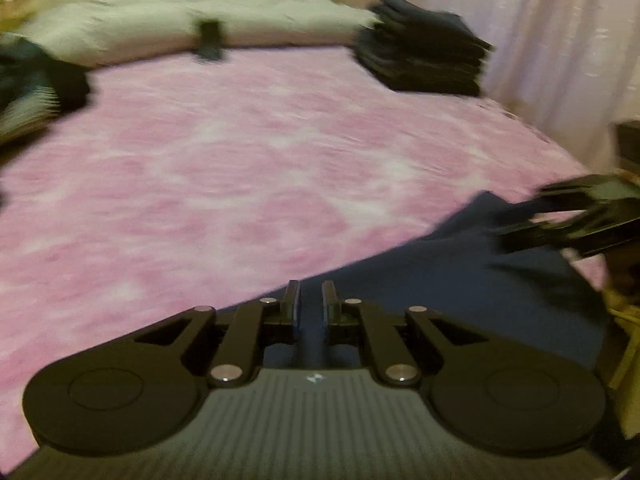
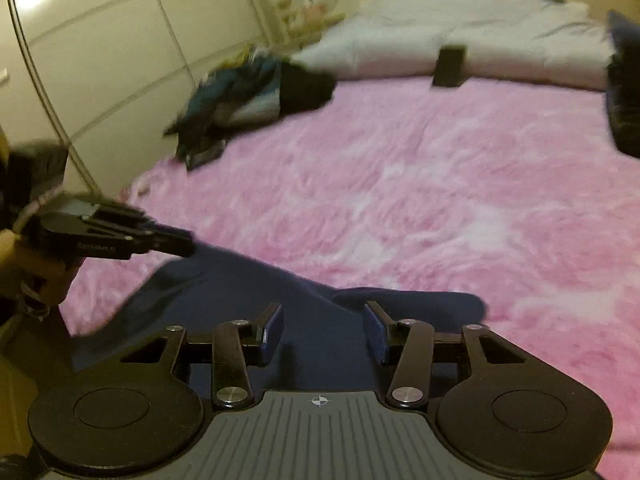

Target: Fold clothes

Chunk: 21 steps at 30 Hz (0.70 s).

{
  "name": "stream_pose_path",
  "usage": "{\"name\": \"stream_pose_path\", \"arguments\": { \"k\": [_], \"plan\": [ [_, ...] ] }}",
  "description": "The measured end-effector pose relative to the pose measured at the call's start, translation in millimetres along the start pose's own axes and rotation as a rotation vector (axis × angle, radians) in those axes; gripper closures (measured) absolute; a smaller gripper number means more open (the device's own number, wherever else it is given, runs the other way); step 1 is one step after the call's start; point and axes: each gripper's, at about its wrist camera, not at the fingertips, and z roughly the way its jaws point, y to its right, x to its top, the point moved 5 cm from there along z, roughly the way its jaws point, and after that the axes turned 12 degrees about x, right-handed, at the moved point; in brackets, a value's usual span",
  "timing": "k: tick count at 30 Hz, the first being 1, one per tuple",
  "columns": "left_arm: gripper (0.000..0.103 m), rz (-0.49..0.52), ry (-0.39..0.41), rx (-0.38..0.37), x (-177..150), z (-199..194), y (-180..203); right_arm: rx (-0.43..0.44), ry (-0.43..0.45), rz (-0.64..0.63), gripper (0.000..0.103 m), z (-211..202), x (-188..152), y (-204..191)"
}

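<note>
A navy garment (image 1: 440, 280) lies partly spread on the near corner of the pink fluffy bedspread (image 1: 240, 160). My left gripper (image 1: 311, 300) is shut on its edge, with navy fabric showing in the narrow gap between the pads. From the right wrist view the left gripper (image 2: 186, 244) pinches a raised edge of the navy garment (image 2: 248, 292), with a hand behind it. My right gripper (image 2: 324, 320) stands open just over the cloth, and its pads do not press on it. The right gripper (image 1: 520, 220) shows blurred at the right of the left wrist view.
A stack of folded dark clothes (image 1: 424, 56) sits at the bed's far right. A heap of unfolded clothes (image 2: 248, 92) lies far left. White bedding (image 2: 480, 32) and a small black object (image 2: 450, 66) are at the head. A curtain (image 1: 560, 40) hangs right and a wardrobe (image 2: 100, 60) stands left.
</note>
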Motion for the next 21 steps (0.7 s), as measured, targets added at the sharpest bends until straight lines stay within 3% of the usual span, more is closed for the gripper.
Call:
{"name": "stream_pose_path", "arguments": {
  "k": [3,7,11,15,19,21],
  "plan": [
    [0.096,0.023,-0.067,-0.084,3,39,20,-0.029,-0.050,0.023,0.055,20,0,32],
    [0.100,0.065,-0.089,-0.072,7,65,18,-0.069,-0.041,0.023,0.055,16,-3,66],
    [0.098,0.093,-0.084,0.052,9,64,-2,-0.140,-0.013,0.038,0.055,-2,-5,79],
    [0.096,0.072,-0.074,0.155,6,50,-25,-0.166,0.055,-0.004,0.055,-33,-1,47],
    [0.096,0.027,-0.016,0.152,-3,7,-26,-0.067,0.125,-0.015,0.055,-57,-12,-6],
    [0.096,0.005,0.002,0.115,-15,-14,-16,-0.001,0.137,-0.008,0.055,-62,-24,-31]
  ]
}}
